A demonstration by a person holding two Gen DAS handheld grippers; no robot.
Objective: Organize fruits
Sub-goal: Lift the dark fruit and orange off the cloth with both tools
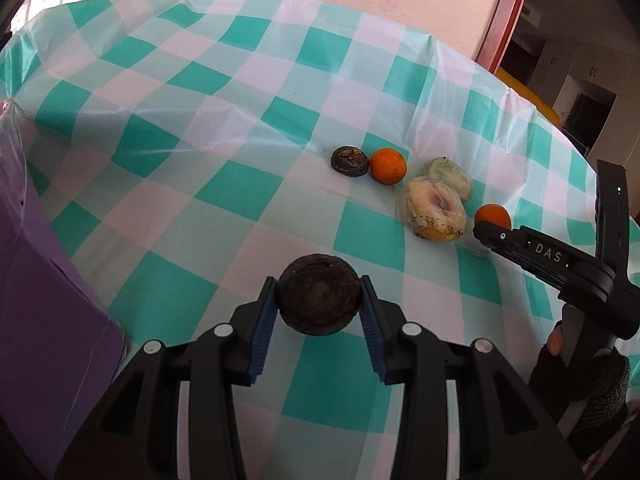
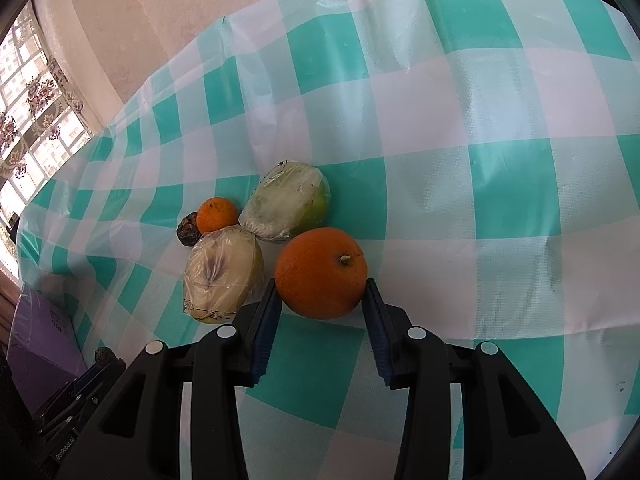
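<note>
Two oranges (image 2: 321, 273) (image 2: 217, 214), two dark fruits (image 1: 319, 294) (image 1: 349, 161), two wrapped halves (image 2: 222, 274) (image 2: 286, 201).

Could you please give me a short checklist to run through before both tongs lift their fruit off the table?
1. Left tongs closed on the dark round fruit: ok, both pads touch its sides.
2. Right tongs closed on the large orange: ok, pads against both sides.
3. Orange clear of the wrapped fruit half: ok, a gap shows.
4. Remaining small orange and second dark fruit undisturbed: ok.
5. Grip firm enough to lift: cannot tell.
6. Destination for the fruit: cannot tell; only a purple box shows.
</note>
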